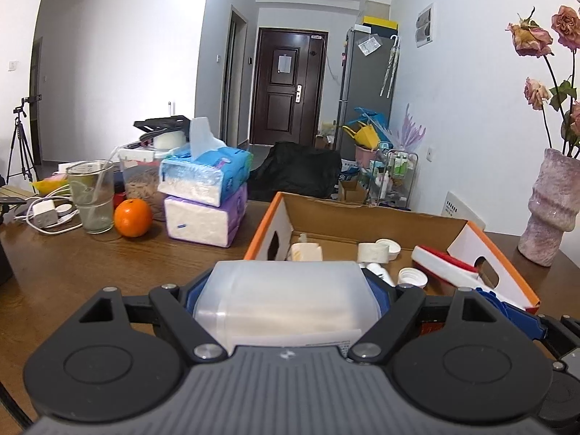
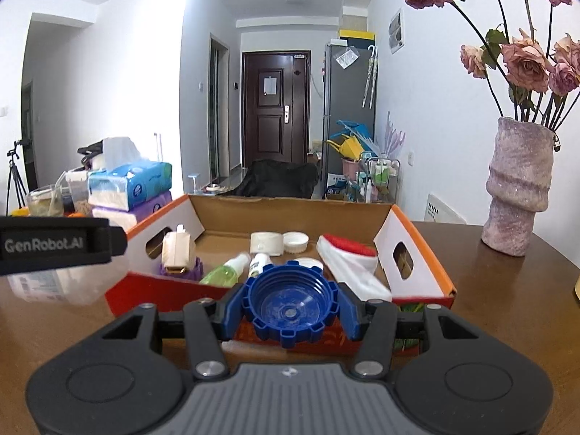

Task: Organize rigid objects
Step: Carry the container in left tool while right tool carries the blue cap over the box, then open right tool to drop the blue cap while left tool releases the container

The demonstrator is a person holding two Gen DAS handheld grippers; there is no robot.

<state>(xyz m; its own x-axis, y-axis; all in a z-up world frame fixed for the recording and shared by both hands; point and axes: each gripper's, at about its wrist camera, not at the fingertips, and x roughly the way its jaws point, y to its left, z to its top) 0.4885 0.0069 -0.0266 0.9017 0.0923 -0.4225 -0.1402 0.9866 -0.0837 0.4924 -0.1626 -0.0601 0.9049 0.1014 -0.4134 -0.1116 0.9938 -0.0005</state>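
Note:
My left gripper (image 1: 286, 290) is shut on a translucent white plastic jar (image 1: 286, 301) lying sideways between its blue pads, just in front of the orange-and-white cardboard box (image 1: 362, 214). In the right wrist view, my right gripper (image 2: 290, 308) is shut on a blue ribbed screw lid (image 2: 290, 304), its hollow side facing the camera, at the near wall of the box (image 2: 290, 206). Inside the box lie white caps (image 2: 295, 241), a red-and-white brush (image 2: 349, 257), a green spray bottle (image 2: 224, 273) and a small bottle on a purple base (image 2: 177, 253).
Stacked tissue packs (image 1: 206, 195), an orange (image 1: 132, 217), a glass with a straw (image 1: 92, 195) and a charger with cables (image 1: 45, 215) stand on the wooden table left of the box. A pink vase of dried roses (image 2: 518, 188) stands to the right.

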